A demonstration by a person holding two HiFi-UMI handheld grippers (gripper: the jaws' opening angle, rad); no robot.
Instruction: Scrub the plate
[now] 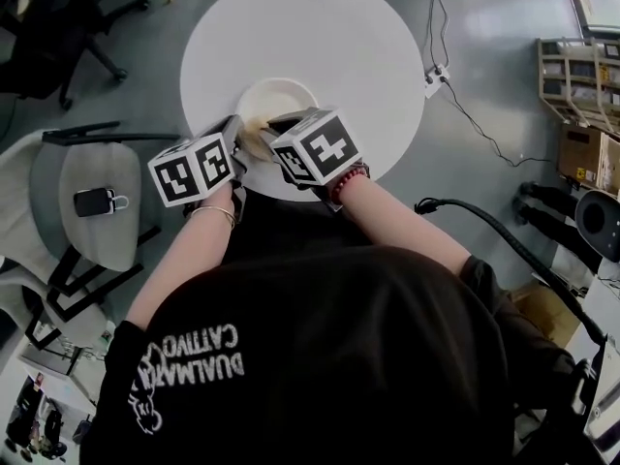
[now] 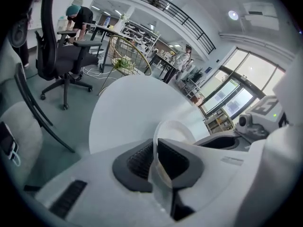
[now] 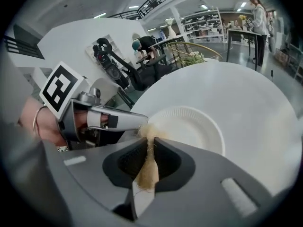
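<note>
A white paper plate (image 1: 278, 98) lies on the round white table (image 1: 349, 37), near its front edge. My left gripper (image 1: 235, 136) is shut on the plate's near rim; in the left gripper view the thin rim (image 2: 155, 161) stands pinched between the dark pads, with the rest of the plate (image 2: 174, 128) beyond. My right gripper (image 1: 279, 130) is shut on a tan fibrous scrubber (image 3: 147, 168), whose tuft (image 3: 150, 131) pokes out at the plate's (image 3: 191, 126) near left edge. The left gripper (image 3: 102, 119) is close beside it there.
A grey chair (image 1: 92, 201) with a small black object (image 1: 95, 201) on its seat stands left of the table. A black office chair (image 1: 58, 27) is at the far left. A power strip (image 1: 435, 76) and cables lie on the floor to the right, near shelving (image 1: 579, 76).
</note>
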